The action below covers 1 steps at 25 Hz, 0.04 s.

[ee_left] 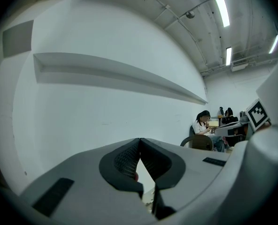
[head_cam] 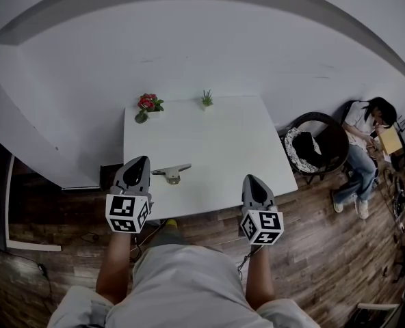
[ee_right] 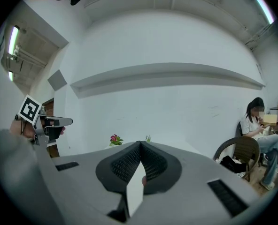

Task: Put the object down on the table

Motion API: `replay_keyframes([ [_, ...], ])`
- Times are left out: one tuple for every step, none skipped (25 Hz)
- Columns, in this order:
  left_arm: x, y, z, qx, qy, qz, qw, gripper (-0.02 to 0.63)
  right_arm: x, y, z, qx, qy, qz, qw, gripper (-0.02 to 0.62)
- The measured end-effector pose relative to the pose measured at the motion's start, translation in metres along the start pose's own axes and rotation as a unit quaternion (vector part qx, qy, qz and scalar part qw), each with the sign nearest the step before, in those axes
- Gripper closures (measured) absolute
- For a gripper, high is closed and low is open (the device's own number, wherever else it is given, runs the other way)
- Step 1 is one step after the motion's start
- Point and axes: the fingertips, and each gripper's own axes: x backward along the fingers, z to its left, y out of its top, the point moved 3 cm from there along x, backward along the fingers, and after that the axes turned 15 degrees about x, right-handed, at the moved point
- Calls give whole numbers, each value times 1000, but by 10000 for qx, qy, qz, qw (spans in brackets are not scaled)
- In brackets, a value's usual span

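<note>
A small grey and beige object (head_cam: pixel 172 173) with a flat bar on top lies on the white table (head_cam: pixel 223 149) near its front left. My left gripper (head_cam: pixel 141 161) hovers just left of the object, apart from it, jaws closed tip to tip with nothing between them. In the left gripper view the left gripper (ee_left: pixel 140 140) points at the bare wall, and the object is hidden. My right gripper (head_cam: pixel 250 179) sits over the table's front right edge, also shut and empty. In the right gripper view the right gripper (ee_right: pixel 141 143) faces the table's far side.
A red flower pot (head_cam: pixel 148 104) and a small green plant (head_cam: pixel 206 99) stand at the table's far edge against the wall. A round chair (head_cam: pixel 320 145) holding a dark bag stands right of the table. A seated person (head_cam: pixel 365 137) is beyond it.
</note>
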Motion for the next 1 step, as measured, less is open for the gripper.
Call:
replay_keyframes([
  [0,1,0,-1,9,-7,10000,588,-1,1,-1,-3,-2,-10,10000,588],
])
